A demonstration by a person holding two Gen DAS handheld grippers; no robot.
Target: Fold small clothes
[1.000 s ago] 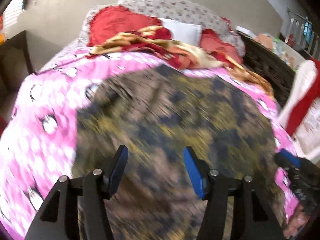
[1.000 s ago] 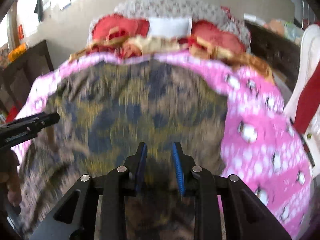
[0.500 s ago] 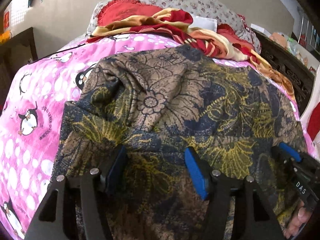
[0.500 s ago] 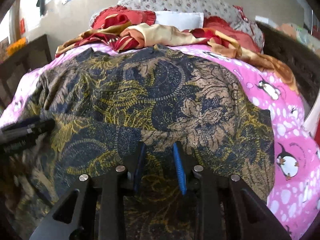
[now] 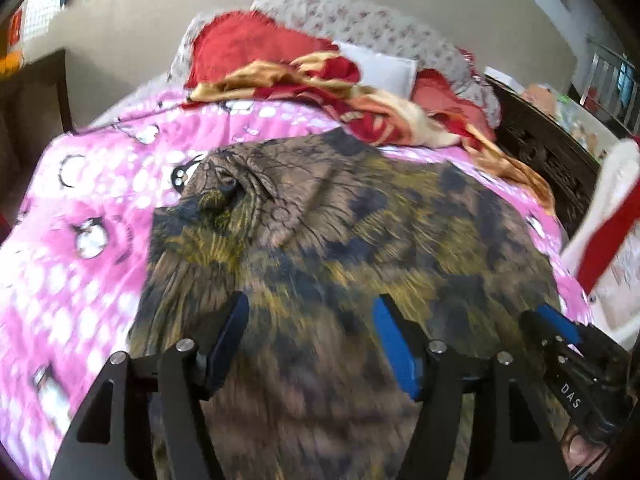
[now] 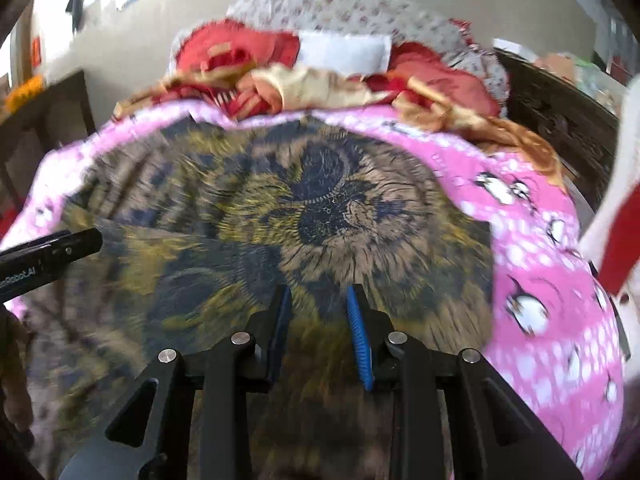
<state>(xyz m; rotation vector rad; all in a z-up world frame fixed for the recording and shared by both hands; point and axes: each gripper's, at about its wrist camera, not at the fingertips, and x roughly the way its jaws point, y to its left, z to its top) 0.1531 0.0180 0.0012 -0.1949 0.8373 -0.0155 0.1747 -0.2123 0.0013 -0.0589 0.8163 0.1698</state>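
Lettering "DAS" marks right gripper (image 5: 560,330); patterned garment (image 5: 340,240) beneath.

Blur + cut-offs, both wrist views

Cloth (image 5: 328,248) print smeared by motion, esp. near edge; its near end runs under the grippers & off the bottom edge. Left gripper (image 5: 310,340) jaws opening, contact w/ cloth unclear; right gripper (image 6: 318,320) likewise unclear. Quilt (image 5: 80,220) penguins blurred. Hand (image 5: 580,450) bottom-right mostly cut off. Pile (image 6: 280,84) at bed head too soft to sort.
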